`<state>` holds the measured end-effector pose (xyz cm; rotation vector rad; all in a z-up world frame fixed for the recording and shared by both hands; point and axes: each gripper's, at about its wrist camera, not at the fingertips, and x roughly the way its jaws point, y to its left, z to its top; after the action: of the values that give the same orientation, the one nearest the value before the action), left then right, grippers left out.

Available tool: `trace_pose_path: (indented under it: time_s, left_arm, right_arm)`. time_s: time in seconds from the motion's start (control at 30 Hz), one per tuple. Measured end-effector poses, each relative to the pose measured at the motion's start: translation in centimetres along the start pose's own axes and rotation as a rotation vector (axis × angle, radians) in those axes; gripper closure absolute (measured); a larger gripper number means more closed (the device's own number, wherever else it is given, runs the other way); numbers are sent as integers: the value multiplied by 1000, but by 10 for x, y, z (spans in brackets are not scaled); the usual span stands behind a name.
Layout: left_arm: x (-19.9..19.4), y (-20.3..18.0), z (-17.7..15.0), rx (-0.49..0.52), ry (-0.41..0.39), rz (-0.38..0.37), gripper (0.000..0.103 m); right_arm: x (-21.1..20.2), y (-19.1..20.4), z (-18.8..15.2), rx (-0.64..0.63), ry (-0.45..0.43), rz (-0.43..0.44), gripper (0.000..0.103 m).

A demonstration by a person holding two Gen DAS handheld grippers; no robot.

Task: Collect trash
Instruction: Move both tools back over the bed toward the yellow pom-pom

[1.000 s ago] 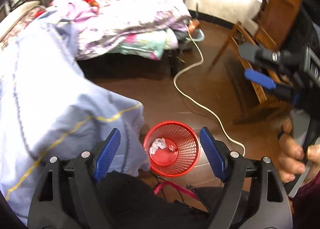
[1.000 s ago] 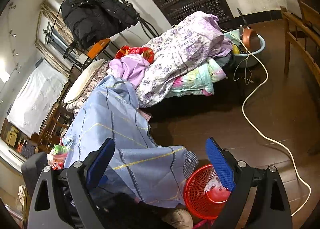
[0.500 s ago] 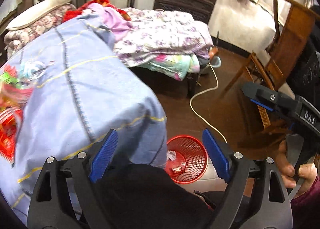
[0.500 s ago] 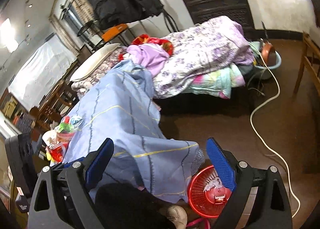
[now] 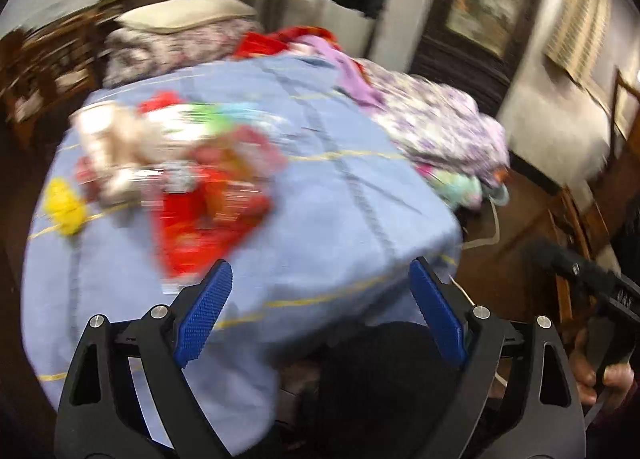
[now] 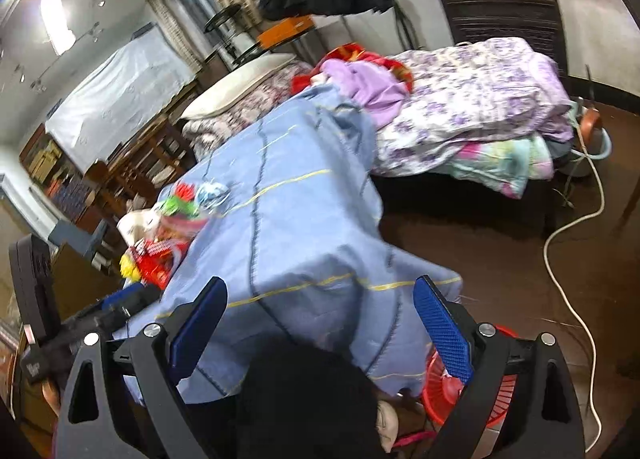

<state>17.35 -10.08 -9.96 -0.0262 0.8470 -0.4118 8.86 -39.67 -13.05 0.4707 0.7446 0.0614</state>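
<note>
In the blurred left view the left gripper (image 5: 320, 315) – jaws just widened, nothing between them – hangs over the blue cloth (image 5: 340, 219) bearing the trash (image 5: 192, 179); in the right view the right gripper (image 6: 320, 335) gapes empty, bin (image 6: 444, 387) under its right finger.

Your left gripper (image 5: 320, 309) is a black plastic frame of two triangular arms with cut-out windows, each ending in fingers (image 5: 202, 313) faced with blue dimpled pads. Round silver screws sit at the arm joints. Your right gripper (image 6: 320, 323) is built the same: black frame, blue textured pads, silver screws. Seen from the left wrist, its black body carries white lettering, too blurred to read, above your right hand (image 5: 592, 369).
</note>
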Motion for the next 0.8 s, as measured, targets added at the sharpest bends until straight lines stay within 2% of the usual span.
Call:
trace_pose_path:
  time_s: [0.2,0.3,0.37,0.57,0.8]
  left_arm:
    - [-16,83,7,-147,-34,119,14]
    - [-17,121,9,-165,-41,256,14]
    - [-14,139,9,-178,-29,299,14]
    - [0,182,10,-243,-9,323,14]
    - [24,202,22,-278,-11,310,14]
  right_arm:
    - [14,32,0,-50,21,12,11]
    - [21,45,1,-67,31,19,11]
    - [27,55,2,-84,43,32,10]
    - [40,79,1,-136,67,48,10]
    - [47,95,-1,-187,81,38,10]
